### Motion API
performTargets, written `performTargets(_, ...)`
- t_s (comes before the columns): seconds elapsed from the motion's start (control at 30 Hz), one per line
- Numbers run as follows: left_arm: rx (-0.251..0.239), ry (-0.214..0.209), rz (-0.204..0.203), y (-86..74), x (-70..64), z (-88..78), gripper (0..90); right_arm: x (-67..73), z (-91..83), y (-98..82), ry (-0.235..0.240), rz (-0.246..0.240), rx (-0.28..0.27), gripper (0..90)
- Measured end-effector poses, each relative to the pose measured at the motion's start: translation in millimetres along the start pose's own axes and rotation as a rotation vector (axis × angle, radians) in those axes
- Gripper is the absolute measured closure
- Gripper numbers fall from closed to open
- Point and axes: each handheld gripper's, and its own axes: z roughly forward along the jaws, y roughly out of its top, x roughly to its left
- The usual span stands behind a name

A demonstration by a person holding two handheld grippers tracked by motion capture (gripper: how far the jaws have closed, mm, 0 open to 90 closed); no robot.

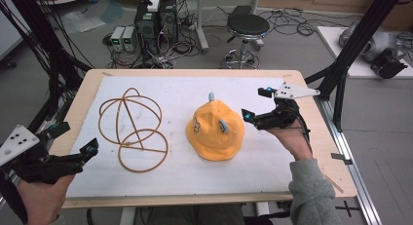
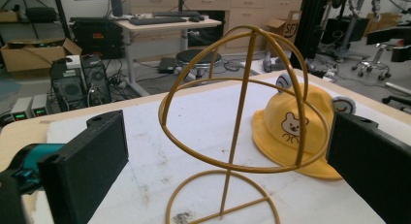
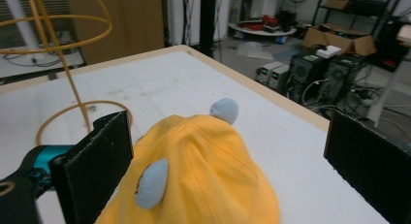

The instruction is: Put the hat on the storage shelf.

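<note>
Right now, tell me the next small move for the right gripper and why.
Probably ease the right gripper forward and down over the yellow hat. Its jaws stand wide open just off the hat's crown, holding nothing, and the hat lies flat on the white mat beside the wire stand.

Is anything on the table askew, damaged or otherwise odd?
Nothing stands out. The wire hat stand is upright on the white mat, the yellow hat lies flat beside it, apart from it, and both look undamaged.
</note>
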Motion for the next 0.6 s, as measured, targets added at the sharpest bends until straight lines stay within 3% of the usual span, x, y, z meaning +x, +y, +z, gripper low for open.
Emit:
performTargets(0.1, -0.005, -0.005, -0.002, -0.1, -1.6, -4.1, 1.8, 0.2, 8.7, 2.0, 0.031, -0.011, 0.003, 3.1)
performTargets(0.6, 0.004, -0.009, -0.011, -4.7, -5.5, -8.8, 1.8, 4.1, 44.0, 9.0, 0.092, -0.035, 0.032, 3.1)
